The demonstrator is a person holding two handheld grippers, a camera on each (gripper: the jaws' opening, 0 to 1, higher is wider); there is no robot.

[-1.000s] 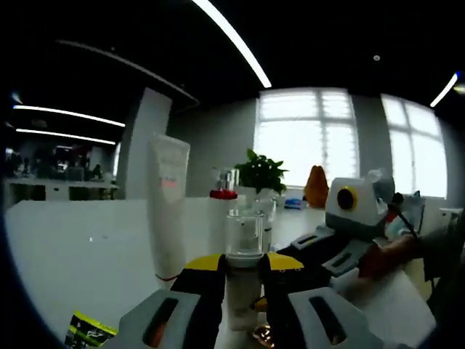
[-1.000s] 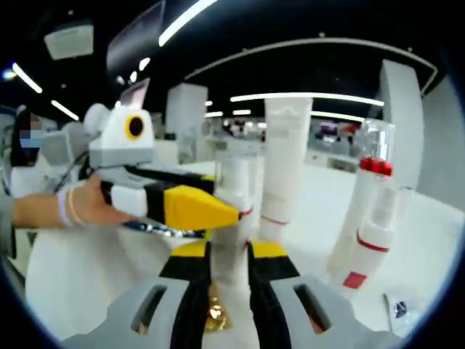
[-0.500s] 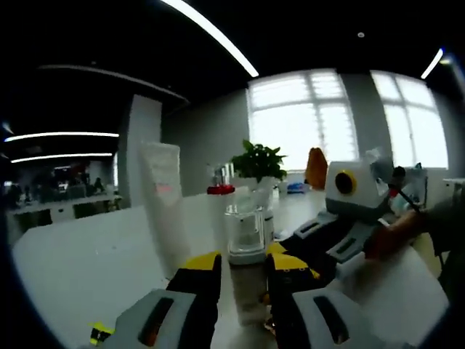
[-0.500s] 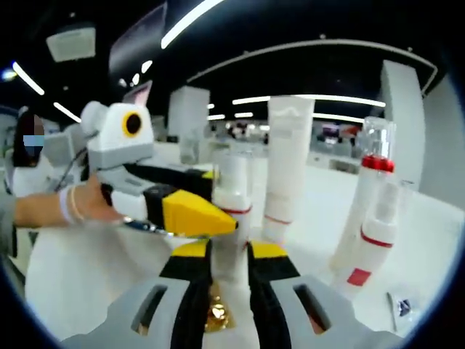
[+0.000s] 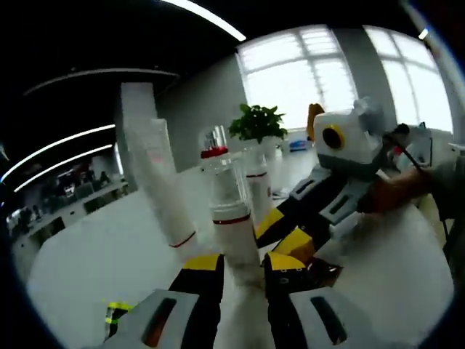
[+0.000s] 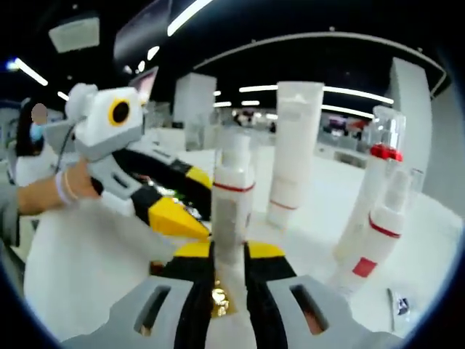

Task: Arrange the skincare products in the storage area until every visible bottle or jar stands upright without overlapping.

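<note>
White table (image 5: 94, 247) fills the left gripper view, and on it the left gripper (image 5: 242, 265) is clamped on the lower body of a clear-capped bottle (image 5: 231, 218) with a red band, which leans a little to the left in this view. Just behind it stand a tall white tube (image 5: 158, 185), also tilted in the picture, and a red-collared pump bottle (image 5: 213, 156). The right gripper (image 5: 290, 236) reaches in from the right, a hand (image 5: 396, 193) on its grip, its yellow tips close beside the held bottle. A plant (image 5: 256, 122) sits by the windows.

In the right gripper view, the right gripper (image 6: 221, 256) is closed on the same bottle (image 6: 231, 196), upright between its jaws. The left gripper (image 6: 174, 214) comes in from the left, tips just beside the bottle. The tube (image 6: 292, 153) stands behind, and two red-trimmed pump bottles (image 6: 374, 218) lean at the right.
</note>
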